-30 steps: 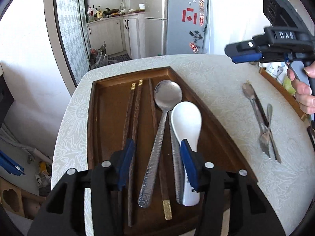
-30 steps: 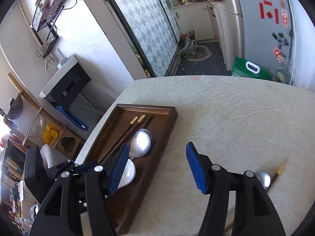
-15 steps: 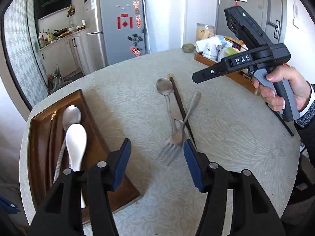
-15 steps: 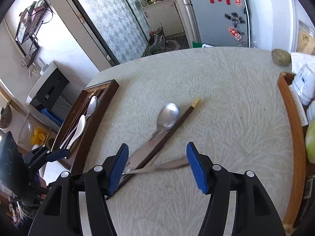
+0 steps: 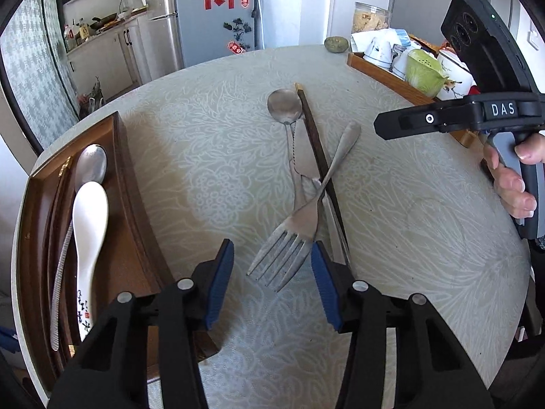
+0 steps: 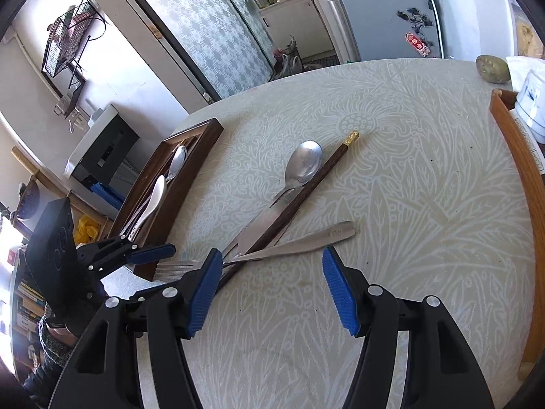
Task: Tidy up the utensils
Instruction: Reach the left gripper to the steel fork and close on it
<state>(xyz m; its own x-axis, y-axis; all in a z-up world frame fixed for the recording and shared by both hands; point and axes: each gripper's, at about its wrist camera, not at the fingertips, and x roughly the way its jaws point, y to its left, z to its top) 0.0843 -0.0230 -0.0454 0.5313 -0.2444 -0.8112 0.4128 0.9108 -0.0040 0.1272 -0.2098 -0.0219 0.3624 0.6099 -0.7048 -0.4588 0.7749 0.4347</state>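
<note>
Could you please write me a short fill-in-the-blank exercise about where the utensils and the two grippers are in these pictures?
1. The white ceramic spoon lies inside the dark wooden ____.
2. The steel fork lies across the dark wooden ____ with the gold tip.
3. The left gripper is ____, its blue fingers on either side of the fork's tines.
4. The right gripper holds ____.

Missing words: tray; chopstick; open; nothing
</note>
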